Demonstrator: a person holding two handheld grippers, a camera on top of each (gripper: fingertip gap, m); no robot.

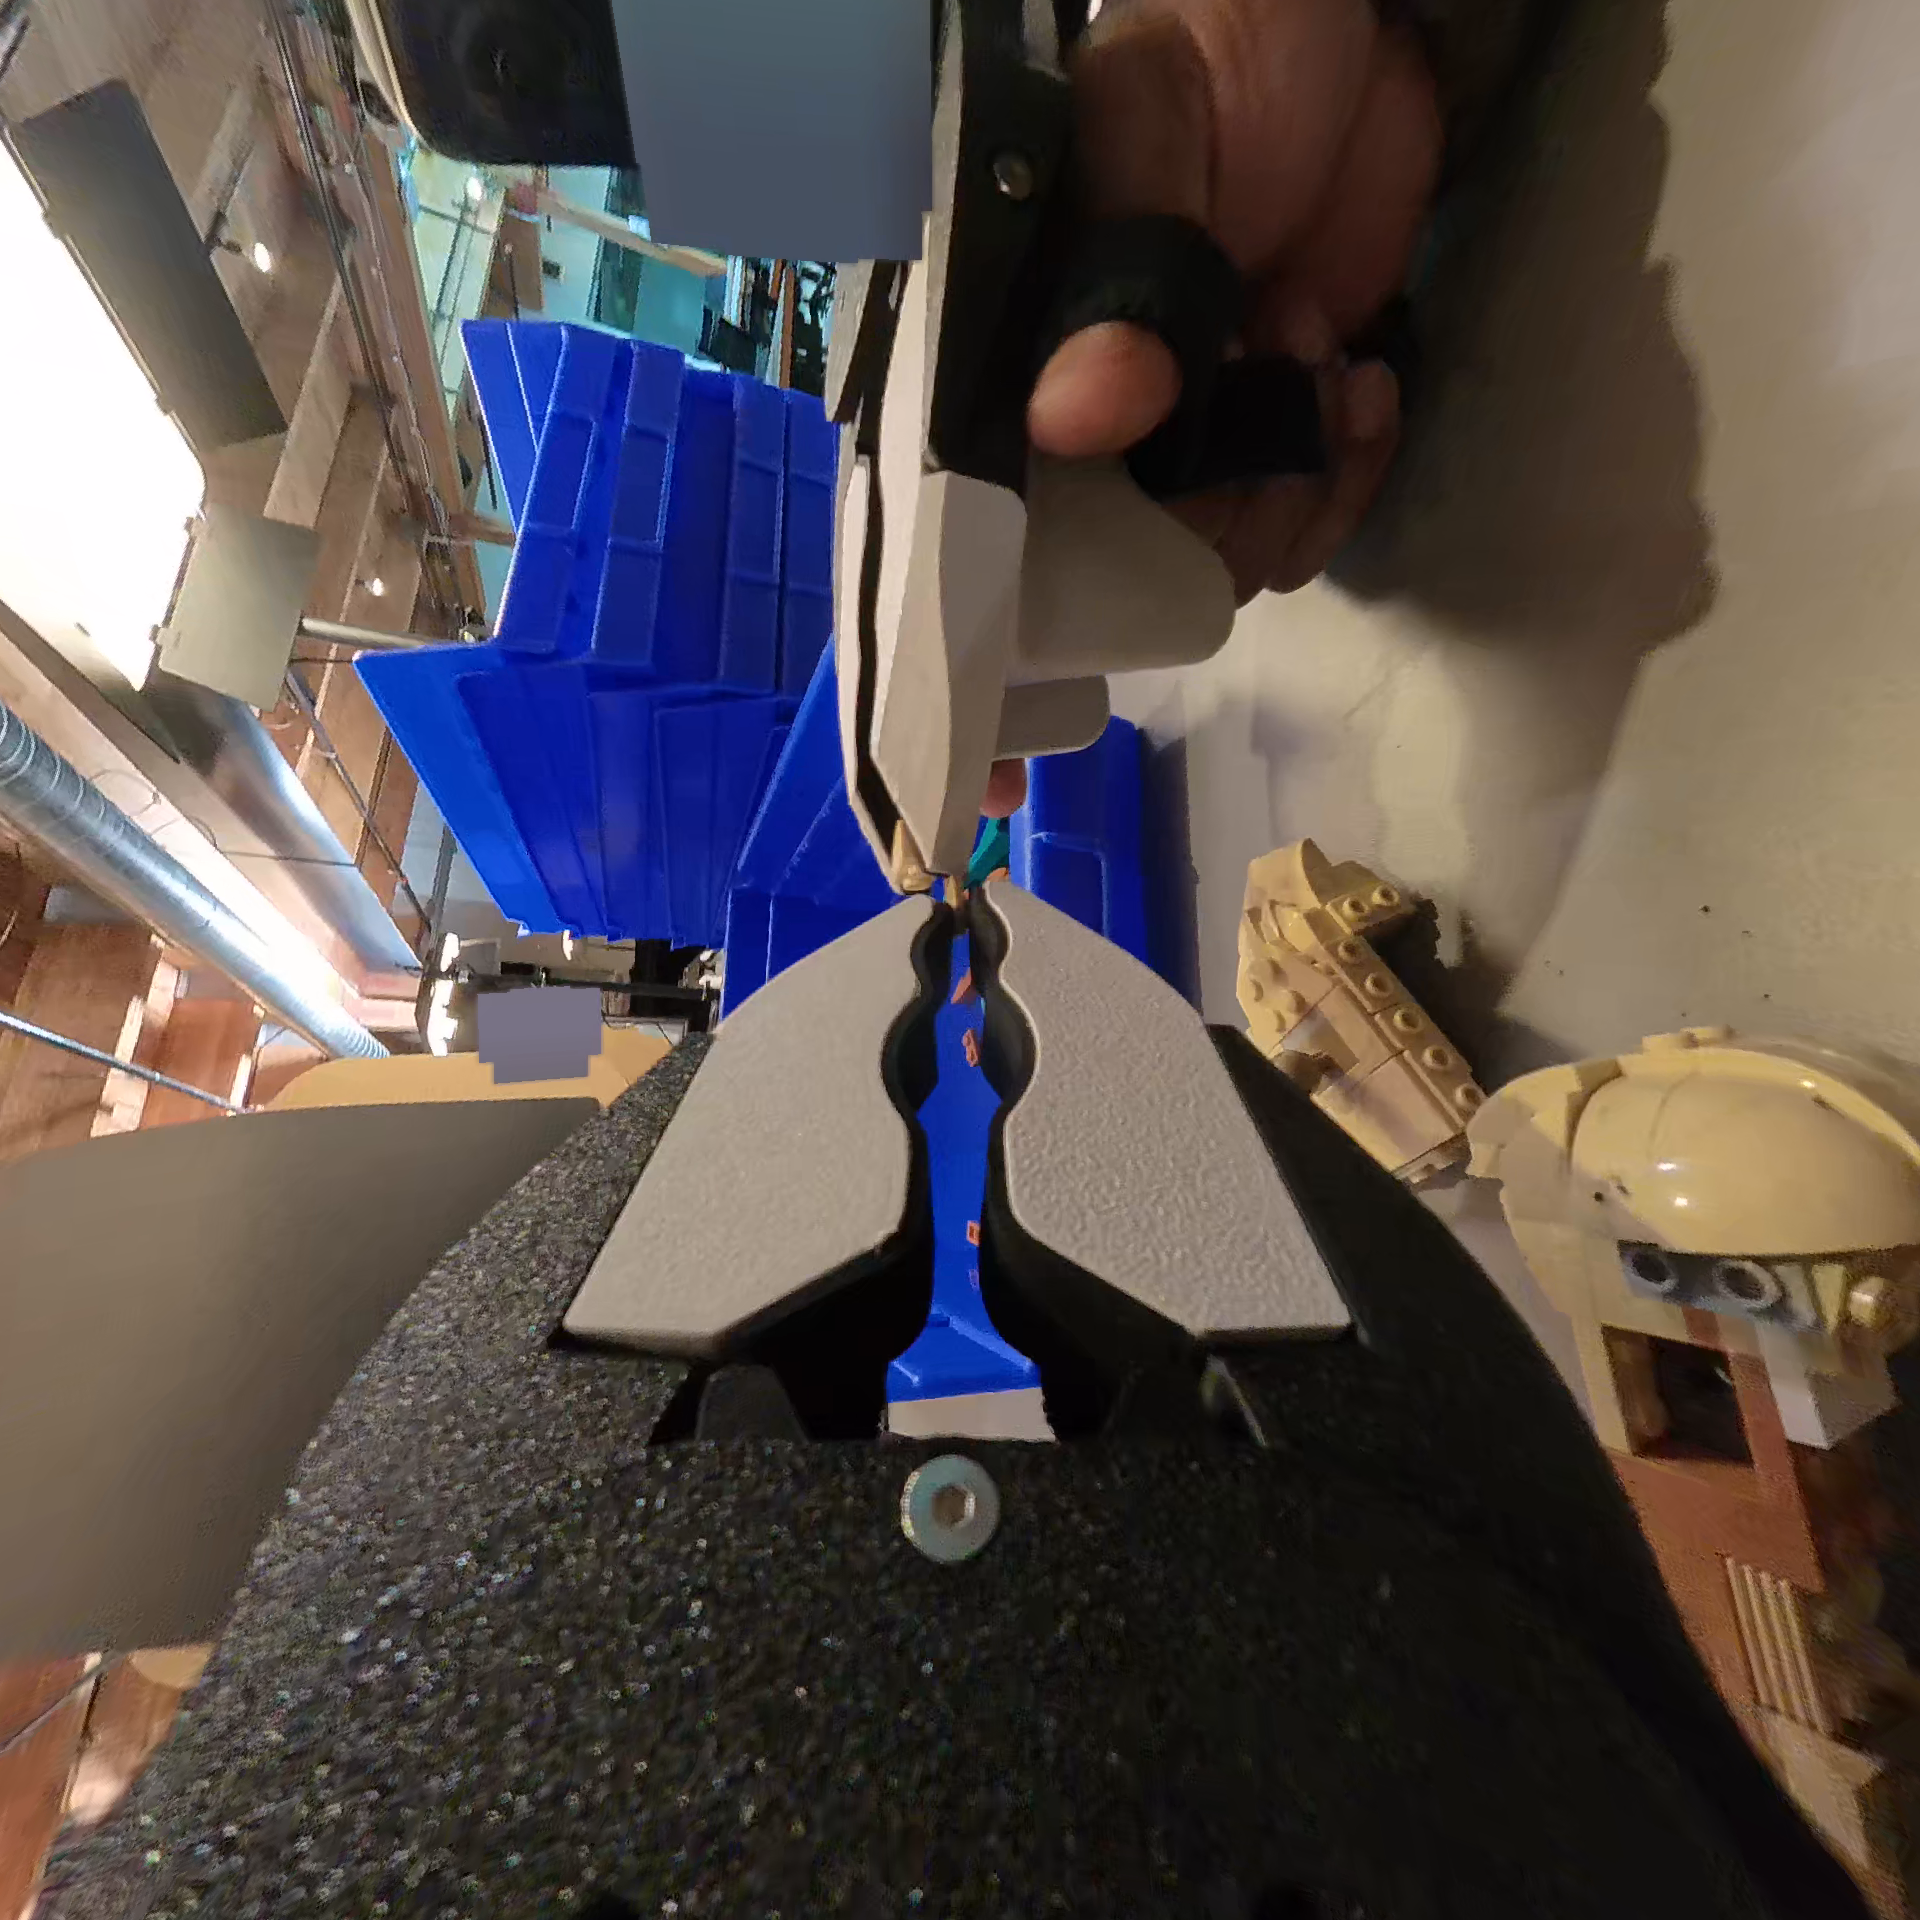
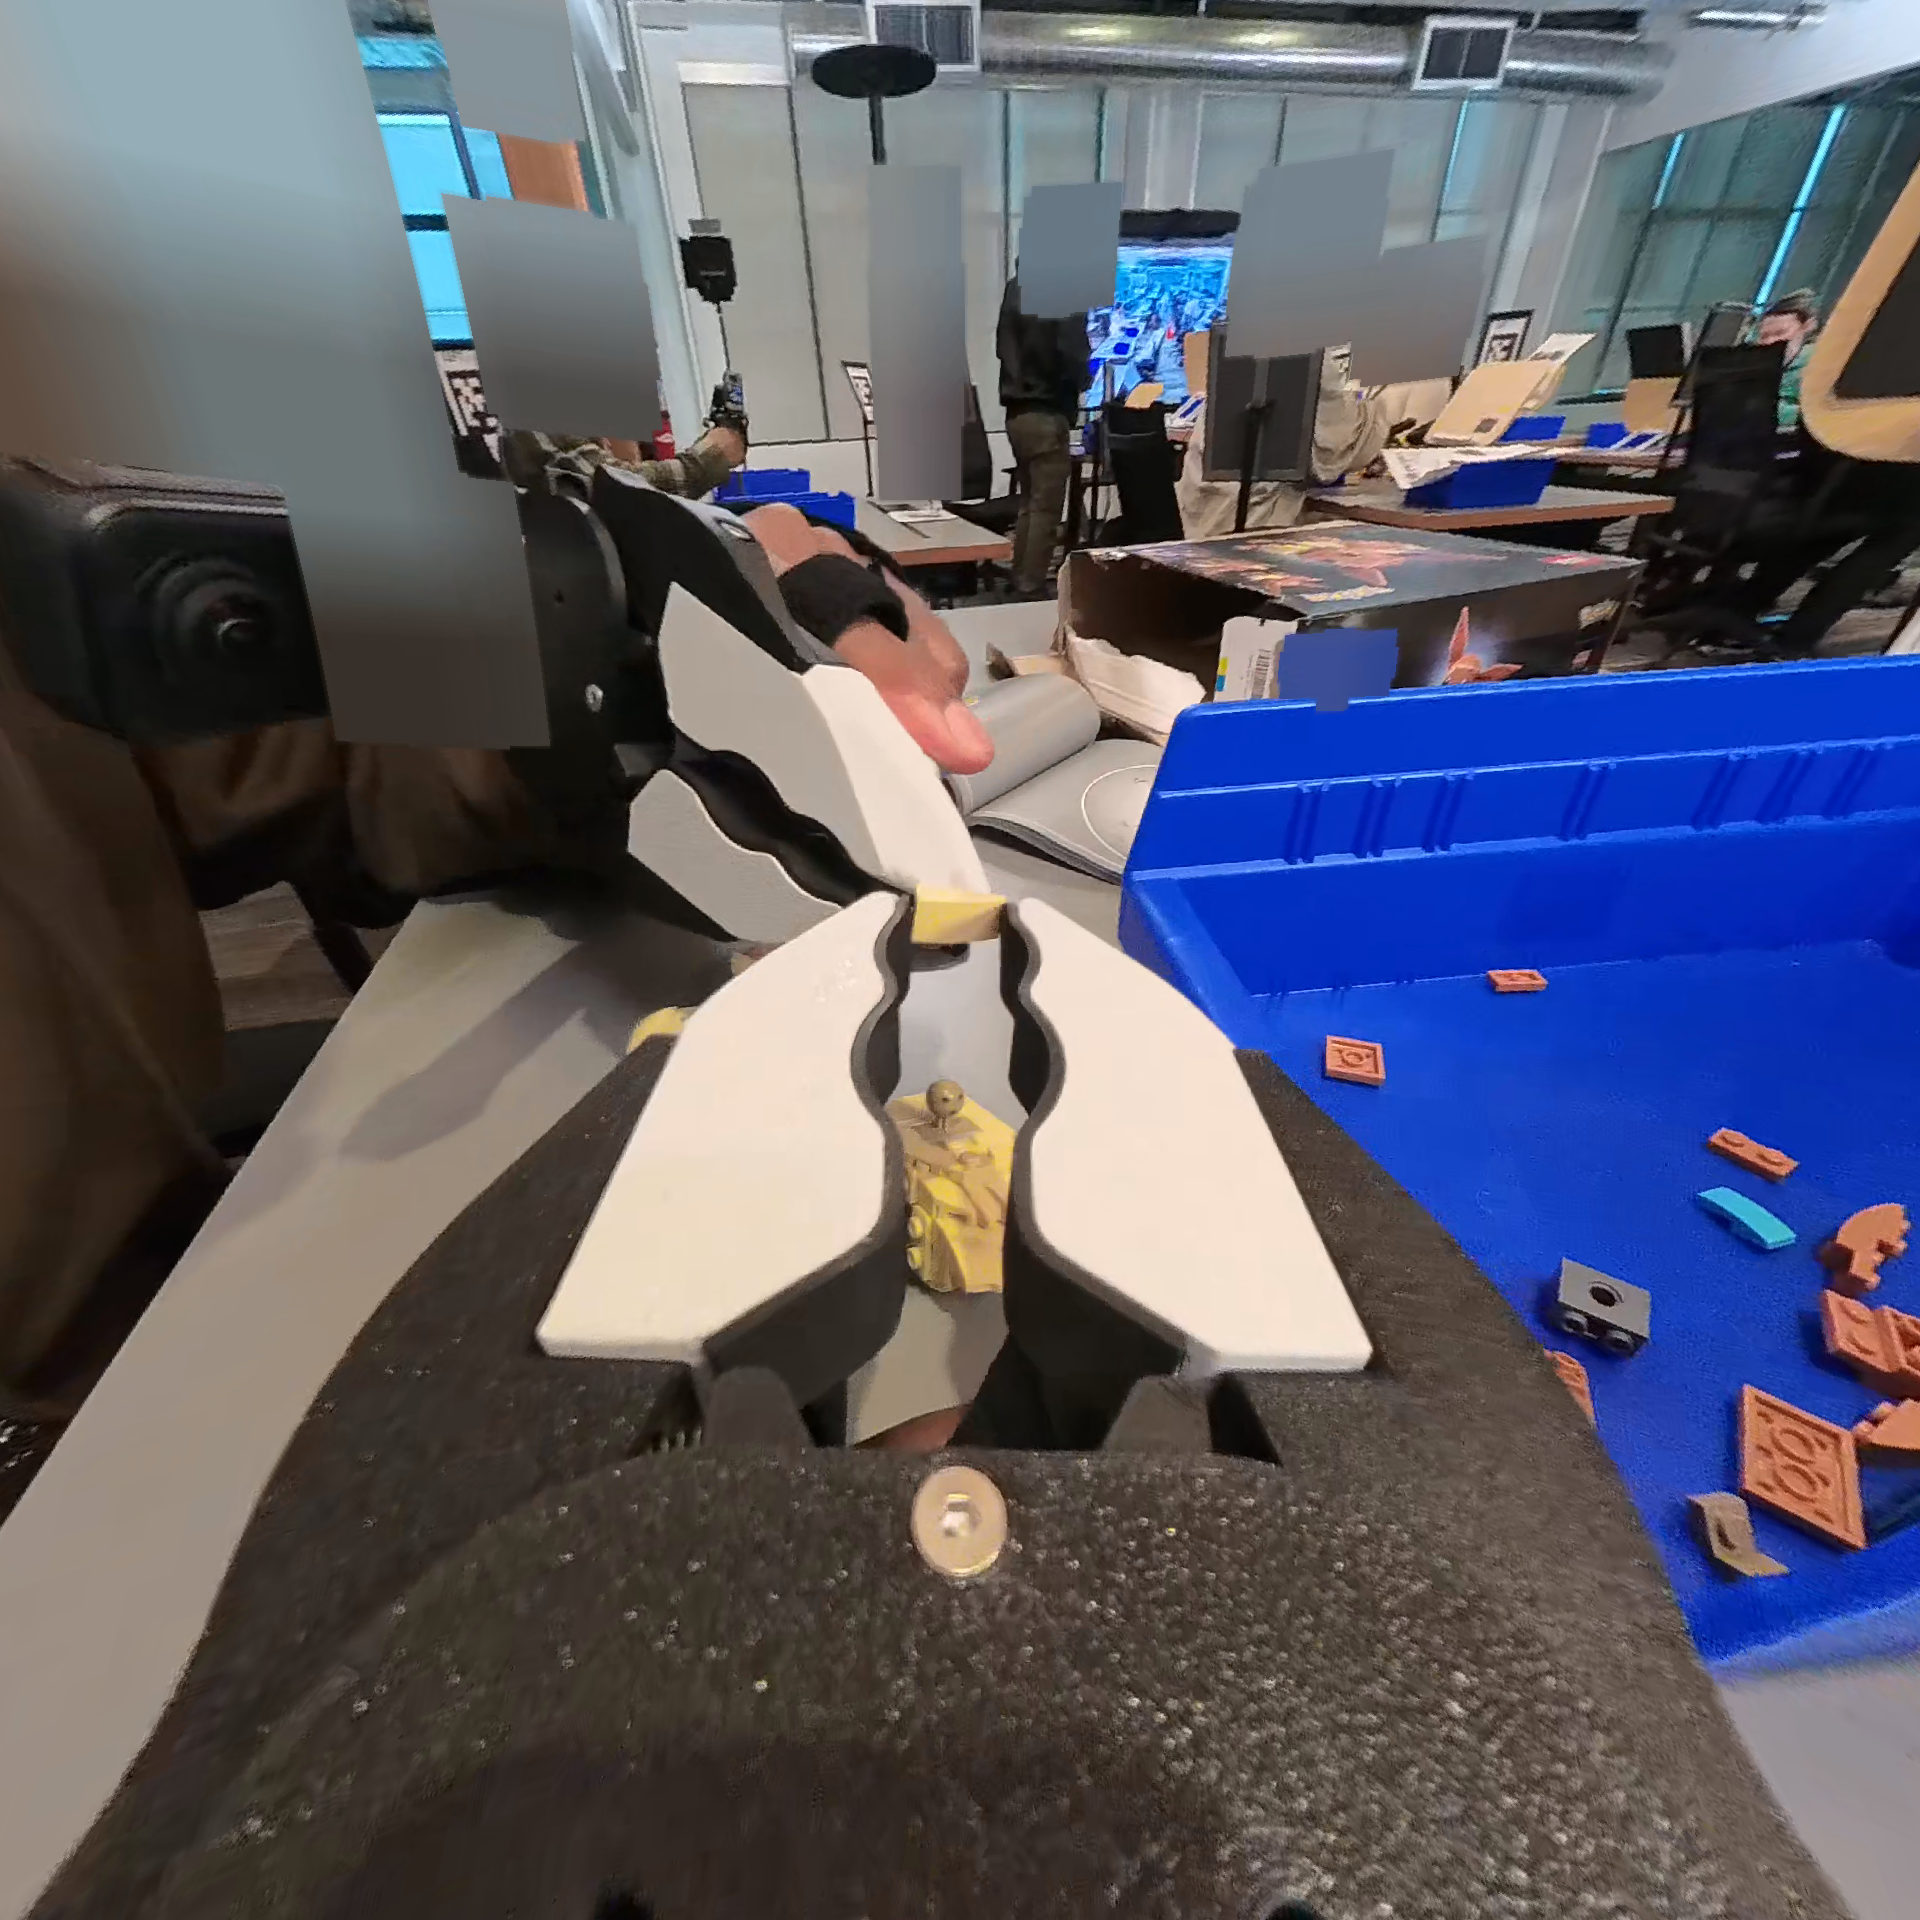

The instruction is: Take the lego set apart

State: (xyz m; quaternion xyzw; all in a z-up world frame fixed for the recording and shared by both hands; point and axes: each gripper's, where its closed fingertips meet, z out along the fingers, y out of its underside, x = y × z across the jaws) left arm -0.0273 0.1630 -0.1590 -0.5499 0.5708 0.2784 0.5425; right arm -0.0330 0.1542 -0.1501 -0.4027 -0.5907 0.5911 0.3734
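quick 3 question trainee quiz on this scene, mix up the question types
1. True or false: the right gripper pinches a tan brick piece at its fingertips.
2. Which colour are most loose pieces in the blue bin? A green, B reddish brown, C white.
3. Fill in: the tan domed brick model stands on the grey ____.

Key: 1 true. 2 B. 3 table.
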